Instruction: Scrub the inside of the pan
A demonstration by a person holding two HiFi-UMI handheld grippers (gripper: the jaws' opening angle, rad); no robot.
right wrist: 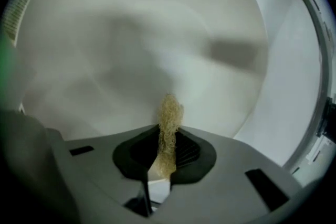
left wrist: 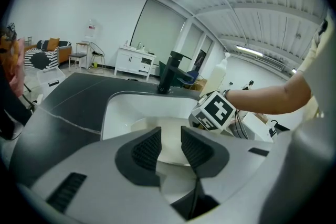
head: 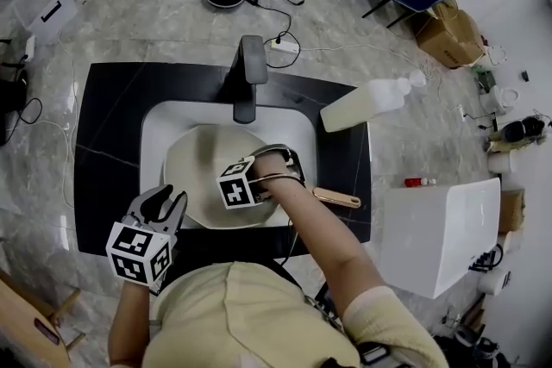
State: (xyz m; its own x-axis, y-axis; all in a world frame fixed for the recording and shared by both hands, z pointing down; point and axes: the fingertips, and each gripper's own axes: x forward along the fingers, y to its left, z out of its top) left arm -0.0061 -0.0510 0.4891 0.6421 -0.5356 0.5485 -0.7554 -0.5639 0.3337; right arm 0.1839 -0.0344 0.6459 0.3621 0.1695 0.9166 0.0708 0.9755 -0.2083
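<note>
A cream pan [head: 197, 161] lies in the white sink basin [head: 159, 121], its wooden handle [head: 338, 199] pointing right over the counter. My right gripper [head: 259, 177] reaches down into the pan. It is shut on a beige fibrous scrub pad [right wrist: 169, 122], which stands out past the fingertips close to the pan's pale inner wall [right wrist: 131, 44]. My left gripper [head: 164, 202] hovers at the pan's near left rim. Its jaws stand apart with nothing between them, and the pan [left wrist: 142, 124] and the right gripper's marker cube [left wrist: 216, 110] show beyond them.
A black faucet [head: 250, 73] rises at the back of the basin. The black countertop [head: 108, 125] surrounds the sink. A cream soap bottle [head: 366, 103] lies on its right side. A white box [head: 440, 228] stands to the right, with cables and a bag on the floor behind.
</note>
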